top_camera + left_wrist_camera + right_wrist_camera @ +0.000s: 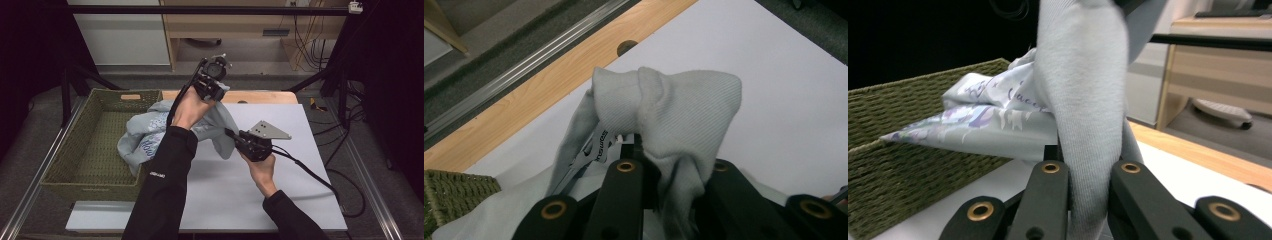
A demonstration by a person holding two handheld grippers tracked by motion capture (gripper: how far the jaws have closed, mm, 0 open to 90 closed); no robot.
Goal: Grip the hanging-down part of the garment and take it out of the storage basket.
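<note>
A pale grey-blue garment (150, 135) with printed lettering hangs over the near right rim of a green woven basket (90, 150) and onto the white tabletop. My left gripper (216, 90) is raised above the table's far edge and is shut on a fold of the garment (664, 125), which bunches up between its jaws. My right gripper (231, 134) is lower and to the right, shut on another hanging strip of the same garment (1088, 130). The cloth stretches between the two grippers.
The white tabletop (270, 190) lies on a wooden table whose far strip (265, 96) has a hole in it. The basket sits at the left edge. Black frame bars, cables and a wooden cabinet (225, 25) stand beyond the table.
</note>
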